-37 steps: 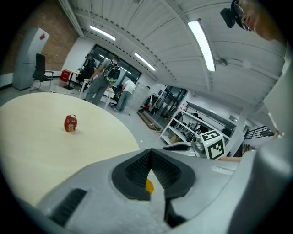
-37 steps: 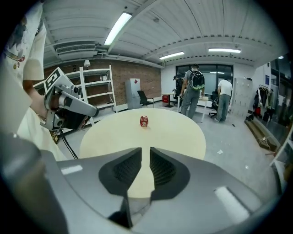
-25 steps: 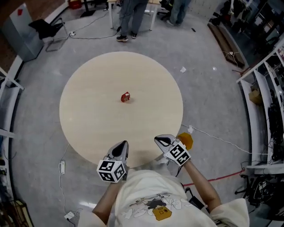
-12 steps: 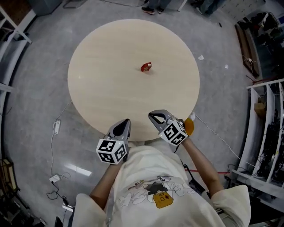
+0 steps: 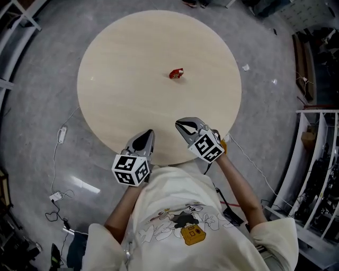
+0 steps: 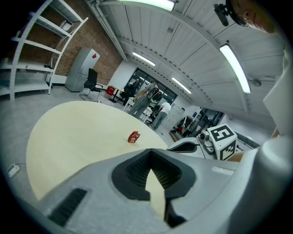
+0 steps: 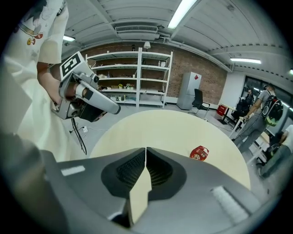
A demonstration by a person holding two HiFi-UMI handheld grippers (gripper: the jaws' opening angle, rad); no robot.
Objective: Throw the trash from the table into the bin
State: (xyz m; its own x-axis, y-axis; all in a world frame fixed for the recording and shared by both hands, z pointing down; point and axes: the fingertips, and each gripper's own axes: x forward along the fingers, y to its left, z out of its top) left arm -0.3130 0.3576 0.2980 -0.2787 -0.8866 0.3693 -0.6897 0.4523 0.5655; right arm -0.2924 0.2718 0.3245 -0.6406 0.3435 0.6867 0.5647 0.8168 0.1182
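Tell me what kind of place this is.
Probably a workshop or lab space: white metal shelving against a brick wall, a grey floor with trailing power cables, and strip lights above a round table.

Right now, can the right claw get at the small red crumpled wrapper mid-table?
Probably yes: only bare pale round tabletop lies between the right claw and the small red crumpled wrapper. The claw is shut, over the near edge, so it needs a forward reach and opening.
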